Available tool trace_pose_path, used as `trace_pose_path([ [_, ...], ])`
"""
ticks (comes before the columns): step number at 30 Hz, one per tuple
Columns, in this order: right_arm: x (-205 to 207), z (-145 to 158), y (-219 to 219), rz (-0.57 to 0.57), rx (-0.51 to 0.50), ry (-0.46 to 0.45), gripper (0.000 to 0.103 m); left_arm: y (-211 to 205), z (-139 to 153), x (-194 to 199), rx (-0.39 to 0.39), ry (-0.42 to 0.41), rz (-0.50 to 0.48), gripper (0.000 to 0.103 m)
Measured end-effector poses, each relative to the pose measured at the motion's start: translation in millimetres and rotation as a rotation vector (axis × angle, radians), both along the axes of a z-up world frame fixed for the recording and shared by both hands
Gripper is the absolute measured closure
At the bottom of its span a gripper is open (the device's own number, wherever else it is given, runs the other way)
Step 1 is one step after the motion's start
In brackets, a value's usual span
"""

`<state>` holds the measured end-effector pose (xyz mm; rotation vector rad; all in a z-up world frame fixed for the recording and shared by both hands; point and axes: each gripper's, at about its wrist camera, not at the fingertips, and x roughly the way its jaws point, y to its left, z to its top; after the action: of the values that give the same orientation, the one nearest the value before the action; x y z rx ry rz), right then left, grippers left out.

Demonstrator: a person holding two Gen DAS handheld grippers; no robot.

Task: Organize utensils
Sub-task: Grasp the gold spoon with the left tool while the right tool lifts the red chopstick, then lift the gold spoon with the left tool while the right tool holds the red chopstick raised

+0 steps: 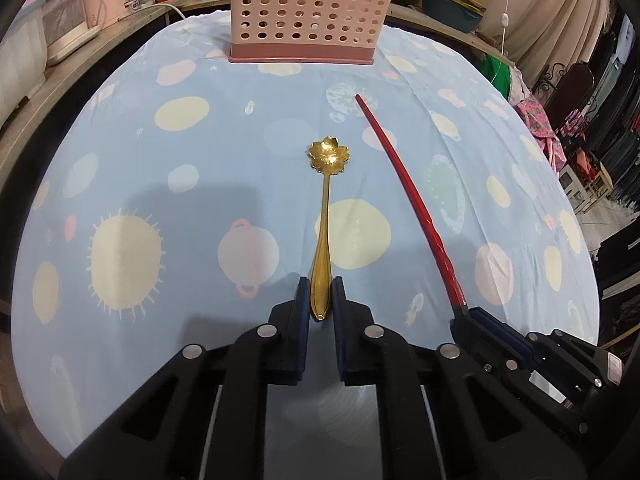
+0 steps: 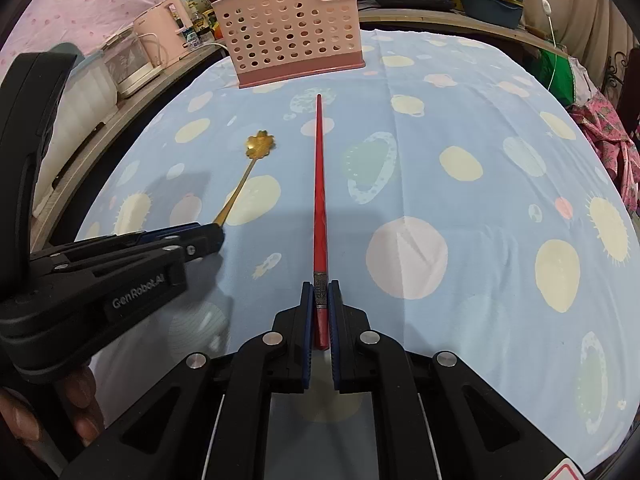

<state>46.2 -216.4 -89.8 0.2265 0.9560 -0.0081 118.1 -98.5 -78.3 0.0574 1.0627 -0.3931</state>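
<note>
You are gripping a gold spoon (image 1: 325, 216) with a flower-shaped bowl in your left gripper (image 1: 320, 300); its slim handle is widening toward the end where the blue-padded jaws are pinching it from both sides. The spoon is pointing straight ahead over the pale blue planet-print tablecloth (image 1: 160, 152), bowl end away from you; whether it is resting on the cloth or lifted off it is not clear.

In your right gripper (image 2: 321, 312) you are holding a red chopstick (image 2: 319, 200) with a dark patterned band near its thick end. The jaws are closing on that banded end, and the tapered tip is aiming forward toward the pink perforated utensil holder (image 2: 288, 28), stopping short of its base. That holder is standing upright at the far edge of the cloth, well beyond both utensils.
</note>
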Motion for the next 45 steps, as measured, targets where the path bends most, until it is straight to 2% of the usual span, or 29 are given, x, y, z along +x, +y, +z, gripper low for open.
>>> trace_pose_path([
  [6, -3.3, 4.7, 1.9, 0.009, 0.004, -0.007, 0.096, 10.8, 12.2, -2.4, -0.030, -0.014, 0.016, 0.092],
  [11, -7.3, 15.2, -1.1, 0.009, 0.015, -0.030, 0.096, 20.6, 38.5, -4.4, -0.051, -0.068, 0.041, 0.093],
  [20, -12.2, 65.5, -14.5, -0.018, 0.046, -0.156, 0.096, 35.9, 84.6, 0.6, -0.094, -0.161, 0.078, 0.094],
  [23, -10.5, 82.6, -21.5, -0.029, 0.060, -0.199, 0.096, 40.4, 98.6, 4.3, -0.105, -0.190, 0.087, 0.101],
  [31, -1.9, 122.3, -34.9, -0.045, 0.067, -0.303, 0.096, 49.5, 121.5, 15.9, -0.116, -0.247, 0.106, 0.103],
  [36, 5.9, 136.9, -43.3, -0.057, 0.078, -0.341, 0.096, 55.1, 117.2, 19.6, -0.111, -0.242, 0.119, 0.103],
  [40, 7.0, 137.0, -43.5, -0.060, 0.081, -0.337, 0.096, 60.9, 93.0, 24.6, -0.094, -0.163, 0.132, 0.100],
  [42, 7.1, 132.1, -43.2, -0.061, 0.084, -0.322, 0.096, 62.3, 74.9, 25.3, -0.084, -0.115, 0.142, 0.085],
  [45, 6.6, 120.7, -40.5, -0.058, 0.094, -0.288, 0.096, 60.1, 45.1, 22.6, -0.057, -0.050, 0.152, 0.079],
])
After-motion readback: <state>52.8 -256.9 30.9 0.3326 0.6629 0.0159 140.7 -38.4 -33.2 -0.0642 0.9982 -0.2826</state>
